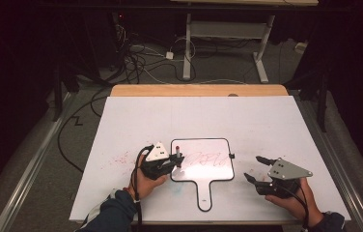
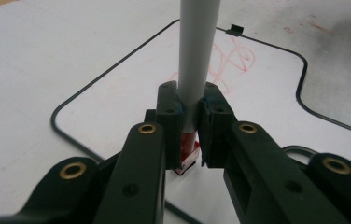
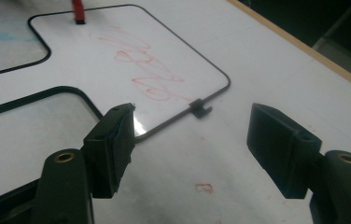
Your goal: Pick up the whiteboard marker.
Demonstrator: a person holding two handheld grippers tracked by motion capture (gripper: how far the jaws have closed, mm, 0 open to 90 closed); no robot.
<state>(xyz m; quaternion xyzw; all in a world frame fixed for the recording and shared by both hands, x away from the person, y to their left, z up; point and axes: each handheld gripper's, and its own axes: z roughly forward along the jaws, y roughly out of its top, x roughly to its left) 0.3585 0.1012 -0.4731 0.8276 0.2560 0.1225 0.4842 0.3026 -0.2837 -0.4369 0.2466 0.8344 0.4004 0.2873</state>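
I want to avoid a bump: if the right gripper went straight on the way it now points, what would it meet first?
Probably the small black clip on the handheld whiteboard's edge. The right gripper is open and aimed low over the table toward it, though depth is unclear.

- The left gripper (image 1: 176,162) and right gripper (image 1: 260,169) are black, each topped by a grey three-cornered plate.
- Brass-ringed screw holes sit just behind the jaws.
- Black cables trail back.
- Dark sleeves.

Grey marker (image 2: 197,56) with red cap stands upright over the paddle-shaped whiteboard (image 1: 218,169), beside red scribbles (image 3: 145,70).
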